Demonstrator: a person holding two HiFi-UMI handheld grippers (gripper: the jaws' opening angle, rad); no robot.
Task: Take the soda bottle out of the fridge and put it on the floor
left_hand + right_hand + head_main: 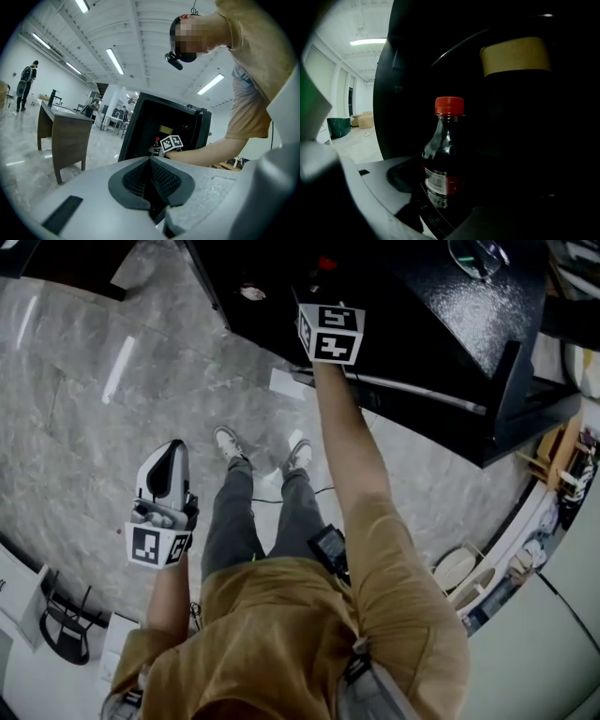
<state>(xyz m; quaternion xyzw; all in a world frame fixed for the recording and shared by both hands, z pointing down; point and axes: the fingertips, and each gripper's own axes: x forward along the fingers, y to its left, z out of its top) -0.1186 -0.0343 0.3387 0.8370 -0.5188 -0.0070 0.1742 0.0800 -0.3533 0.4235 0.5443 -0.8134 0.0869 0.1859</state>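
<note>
Head cam sits up top looking steeply down over the person [281,634], so you get the floor [84,381], the fridge [412,343] and the right cube [330,332] from a fair way off. Left gripper cam rides low, looking out along its jaws, and sees that same fridge and cube from a little way back. Right gripper cam's shoved right into the dark fridge, bottle [443,154] filling the middle, super close.
</note>
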